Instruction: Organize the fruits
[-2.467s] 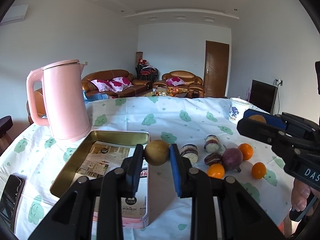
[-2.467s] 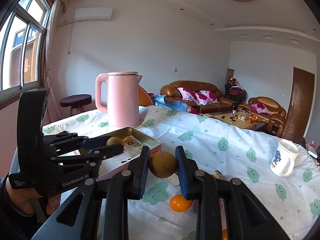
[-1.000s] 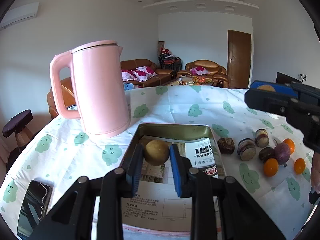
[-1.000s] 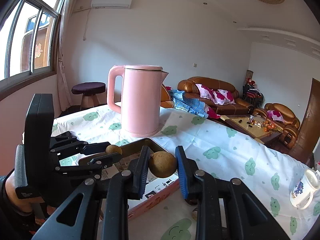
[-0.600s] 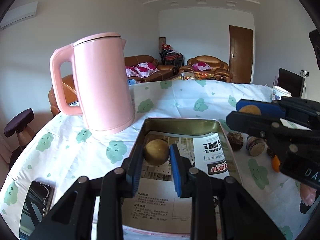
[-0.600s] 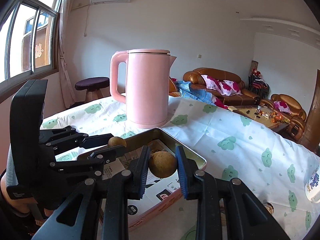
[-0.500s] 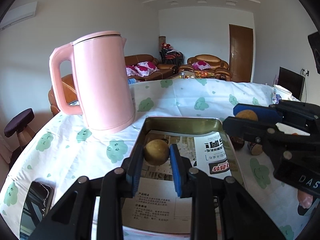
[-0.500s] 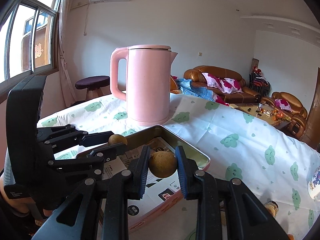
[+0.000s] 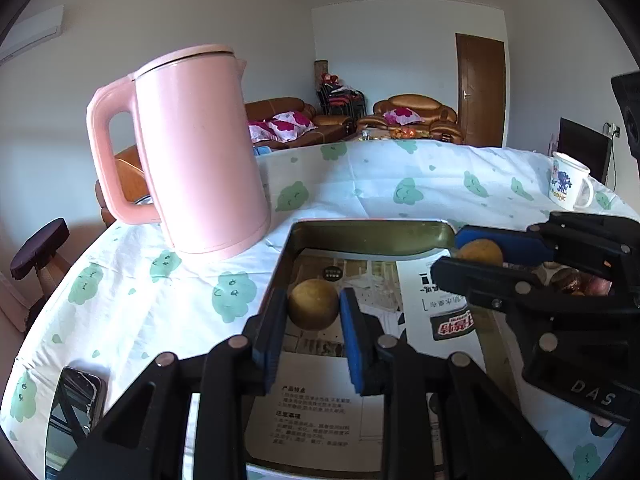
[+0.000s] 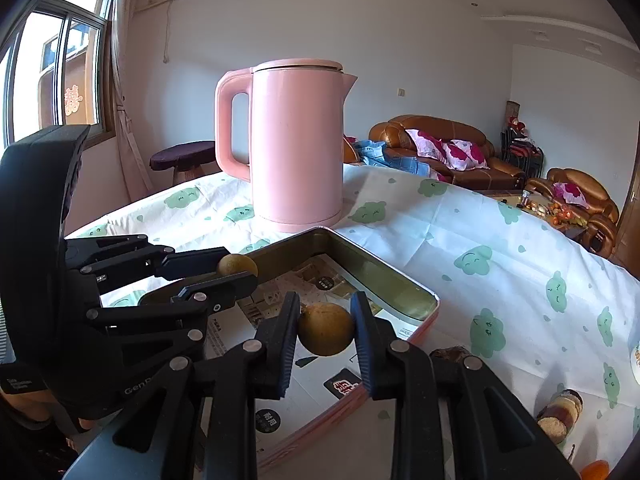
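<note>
Two grippers are showing, the left gripper (image 9: 313,312) and the right gripper (image 10: 325,328), each gripping one brown fruit: one fruit (image 9: 313,309) left, another fruit (image 10: 326,328) right. One tray (image 9: 372,236), one kettle (image 9: 196,152), one mug (image 9: 568,186) far right and one phone (image 9: 76,404) near left are sitting out.

Left gripper (image 9: 313,312) and right gripper (image 10: 325,330), fingers apparently clamped, side by side.
</note>
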Available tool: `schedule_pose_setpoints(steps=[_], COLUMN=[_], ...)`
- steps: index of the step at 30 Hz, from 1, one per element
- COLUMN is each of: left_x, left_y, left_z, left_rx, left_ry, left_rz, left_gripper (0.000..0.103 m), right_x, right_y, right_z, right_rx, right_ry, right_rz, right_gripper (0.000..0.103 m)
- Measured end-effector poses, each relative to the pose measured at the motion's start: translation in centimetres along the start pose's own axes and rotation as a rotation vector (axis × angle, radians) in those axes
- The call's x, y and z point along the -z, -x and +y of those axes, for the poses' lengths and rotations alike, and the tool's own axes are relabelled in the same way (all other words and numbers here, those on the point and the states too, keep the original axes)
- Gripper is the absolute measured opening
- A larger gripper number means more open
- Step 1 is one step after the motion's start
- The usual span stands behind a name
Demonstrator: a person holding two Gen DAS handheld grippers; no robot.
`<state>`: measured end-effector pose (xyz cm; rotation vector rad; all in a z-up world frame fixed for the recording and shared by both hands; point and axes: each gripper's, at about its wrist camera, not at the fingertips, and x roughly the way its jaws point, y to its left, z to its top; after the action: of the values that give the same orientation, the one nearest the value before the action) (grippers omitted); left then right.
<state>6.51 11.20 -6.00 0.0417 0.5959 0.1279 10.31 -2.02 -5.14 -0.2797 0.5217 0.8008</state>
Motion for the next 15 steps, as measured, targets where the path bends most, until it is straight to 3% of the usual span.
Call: schedule_pose_setpoints(steps=[15], left_x=[0.0], left_y=[-1.3], left_z=[-0.4], left_rx=[-0.002], left_ry=[-0.032], left_rz=[0.068], left_gripper=[0.028], right_x=[0.9], right_y=[-2.0], right_z=[0.3], right_rx=[-0.001], right_ry=[0.003], right_rz=[0.076], right_gripper=[0.028])
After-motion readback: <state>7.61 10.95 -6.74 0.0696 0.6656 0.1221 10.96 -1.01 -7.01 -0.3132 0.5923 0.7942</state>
